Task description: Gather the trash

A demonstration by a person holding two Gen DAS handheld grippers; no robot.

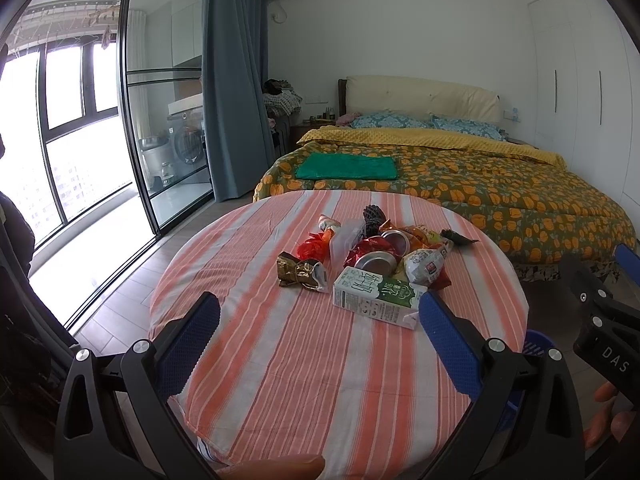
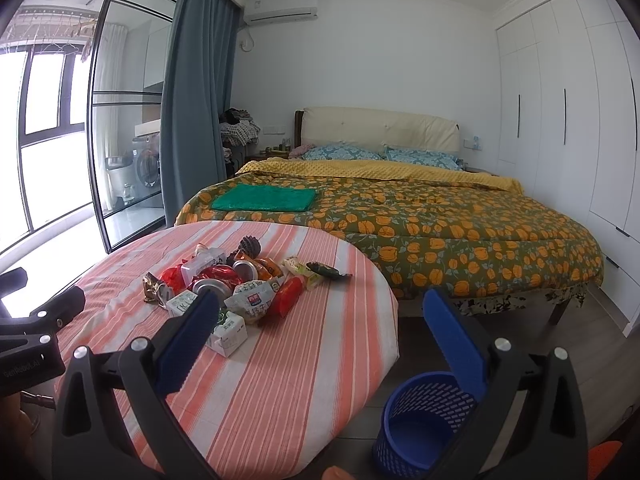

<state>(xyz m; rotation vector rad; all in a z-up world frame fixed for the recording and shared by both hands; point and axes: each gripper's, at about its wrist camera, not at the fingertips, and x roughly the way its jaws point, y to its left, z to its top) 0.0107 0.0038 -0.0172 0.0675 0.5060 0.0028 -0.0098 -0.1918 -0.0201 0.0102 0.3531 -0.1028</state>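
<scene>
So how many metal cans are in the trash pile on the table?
2: one metal can lies just behind the milk carton, the other can behind it toward the bed. Wrappers may hide more.

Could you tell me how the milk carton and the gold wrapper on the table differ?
The milk carton is a boxy white-and-green pack lying flat on its side; the gold wrapper is crumpled, shiny and shapeless. The carton is larger and lies nearer both tongs. Both rest untouched on the striped tablecloth.
</scene>
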